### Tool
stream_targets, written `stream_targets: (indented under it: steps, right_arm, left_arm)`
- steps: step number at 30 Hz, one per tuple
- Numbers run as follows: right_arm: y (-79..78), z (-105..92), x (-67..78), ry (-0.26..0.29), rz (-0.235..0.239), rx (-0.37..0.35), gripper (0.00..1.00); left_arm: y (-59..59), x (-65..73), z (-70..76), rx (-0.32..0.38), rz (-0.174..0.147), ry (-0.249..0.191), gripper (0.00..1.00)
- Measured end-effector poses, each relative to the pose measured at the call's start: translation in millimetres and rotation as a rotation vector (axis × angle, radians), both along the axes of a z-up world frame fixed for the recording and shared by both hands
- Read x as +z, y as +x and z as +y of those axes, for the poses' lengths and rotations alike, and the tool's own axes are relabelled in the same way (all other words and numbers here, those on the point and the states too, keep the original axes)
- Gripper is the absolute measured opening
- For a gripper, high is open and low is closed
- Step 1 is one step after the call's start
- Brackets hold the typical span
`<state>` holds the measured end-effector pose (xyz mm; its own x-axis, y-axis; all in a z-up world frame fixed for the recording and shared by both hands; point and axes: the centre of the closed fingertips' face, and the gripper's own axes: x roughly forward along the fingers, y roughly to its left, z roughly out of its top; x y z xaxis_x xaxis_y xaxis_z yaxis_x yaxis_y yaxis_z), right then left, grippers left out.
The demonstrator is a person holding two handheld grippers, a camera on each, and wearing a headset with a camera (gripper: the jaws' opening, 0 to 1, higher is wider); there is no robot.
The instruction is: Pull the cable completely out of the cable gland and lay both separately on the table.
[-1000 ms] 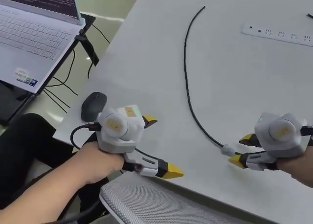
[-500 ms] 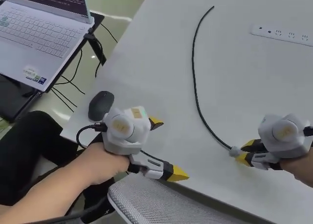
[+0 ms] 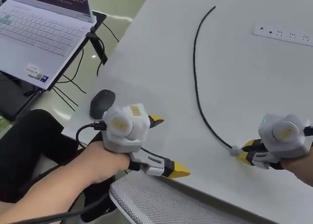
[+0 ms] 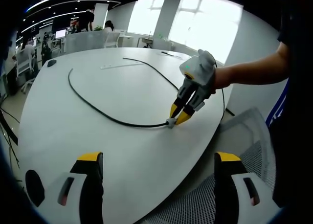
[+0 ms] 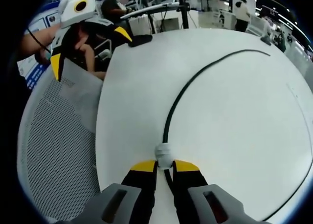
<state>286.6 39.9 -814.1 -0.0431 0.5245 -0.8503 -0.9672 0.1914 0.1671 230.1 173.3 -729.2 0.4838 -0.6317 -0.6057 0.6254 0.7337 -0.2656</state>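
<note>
Head view, bottom centre: grey mesh chair back (image 3: 146, 204) just under the tabletop (image 3: 146, 72) edge.
Lower left: left gripper (image 3: 167, 145) held at that edge, jaws spread wide, gripping nothing; same wide spread in the left gripper view (image 4: 159, 158).
Lower right: right gripper (image 3: 243, 150) low on the tabletop, jaws drawn nearly shut on the cable (image 3: 195, 87) right behind the white cable gland (image 3: 235, 149). In the right gripper view (image 5: 165, 168), gland (image 5: 164, 154) touching the yellow tips, cable (image 5: 181, 94) running back between the jaws.
Gland on the cable's near end, lying on the tabletop near its front edge.
Cable curving from the gland toward the top centre, flat on the surface.
Left of centre: black mouse (image 3: 101, 102) near the tabletop edge.
Upper left: open laptop (image 3: 44, 33), off the tabletop.
Upper right: white power strip (image 3: 283, 34).
</note>
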Motion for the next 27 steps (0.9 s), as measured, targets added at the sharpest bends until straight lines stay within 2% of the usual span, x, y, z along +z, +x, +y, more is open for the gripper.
stream_targets:
  steps: [7, 10, 16, 18, 24, 27]
  right_arm:
    - [-0.1, -2.2, 7.6, 0.023, -0.009, -0.004, 0.07]
    - [0.2, -2.6, 18.9, 0.044, -0.005, -0.015, 0.07]
    - [-3.6, -5.1, 35.0, 0.083, 0.0, -0.034, 0.07]
    - [-10.4, -5.0, 41.5, 0.098, 0.047, -0.058, 0.07]
    - [-11.0, -9.8, 53.0, 0.125, 0.04, -0.063, 0.07]
    - [-13.8, -10.7, 63.2, 0.131, 0.055, -0.06, 0.07]
  left_arm:
    - [0.0, 5.0, -3.4, -0.001, -0.008, 0.01, 0.92]
    - [0.9, 9.9, -7.7, -0.001, -0.013, 0.007, 0.92]
    - [5.2, 18.2, -27.8, -0.017, -0.022, -0.008, 0.91]
    - [6.7, 19.9, -36.0, -0.036, -0.027, 0.001, 0.9]
    - [12.9, 27.6, -55.0, -0.049, -0.047, -0.009, 0.9]
    - [12.5, 29.3, -63.9, -0.071, -0.054, -0.003, 0.87]
